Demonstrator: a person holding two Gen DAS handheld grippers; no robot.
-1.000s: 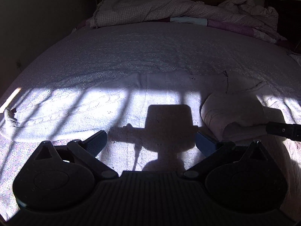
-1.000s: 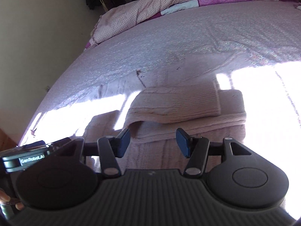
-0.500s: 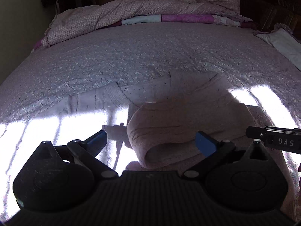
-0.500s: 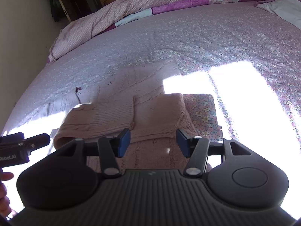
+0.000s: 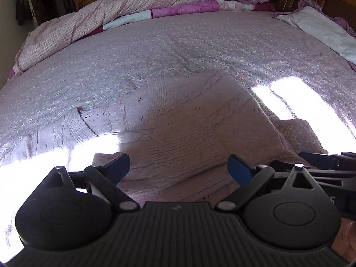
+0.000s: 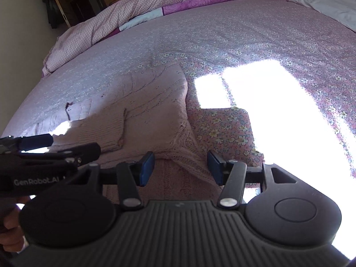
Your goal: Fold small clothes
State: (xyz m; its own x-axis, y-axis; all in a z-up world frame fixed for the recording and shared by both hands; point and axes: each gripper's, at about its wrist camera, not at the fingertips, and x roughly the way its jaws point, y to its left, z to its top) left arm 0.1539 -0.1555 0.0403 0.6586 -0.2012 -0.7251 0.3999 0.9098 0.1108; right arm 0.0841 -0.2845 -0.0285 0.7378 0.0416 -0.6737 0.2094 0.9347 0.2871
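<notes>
Lying folded | ribbed pink knit sweater [image 5: 200,133] | floral bedsheet [image 5: 178,51]

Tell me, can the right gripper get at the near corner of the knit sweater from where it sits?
Probably yes: the right gripper is open, the knit sweater corner lies between its jaws, and nothing covers it.

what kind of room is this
Most likely a bedroom: a wide bed with a floral sheet, a rumpled quilt along its far edge, and a pillow by the wooden headboard.
</notes>
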